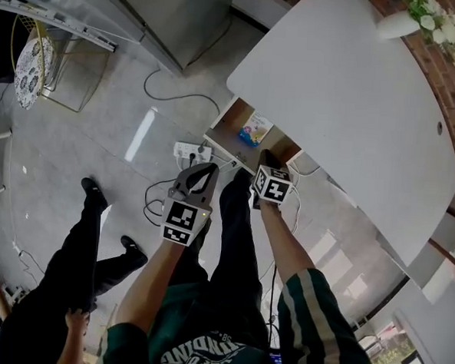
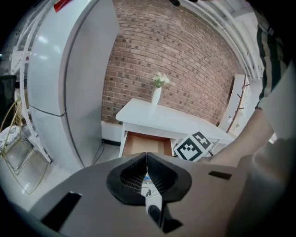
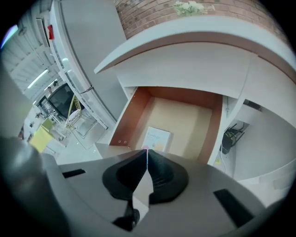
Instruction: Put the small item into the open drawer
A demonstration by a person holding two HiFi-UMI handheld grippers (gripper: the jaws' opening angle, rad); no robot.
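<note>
Drawer floor (image 3: 189,122) — small item (image 3: 156,139), open room around

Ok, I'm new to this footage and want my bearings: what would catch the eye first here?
The open drawer under the white table, a small printed item lying flat inside it. Next, the left gripper and right gripper, both with jaws shut, held in front of the drawer. A vase of flowers stands on the table by the brick wall.

Head view looks steeply down; both gripper views face drawer (image 3: 194,118), shared by all.
</note>
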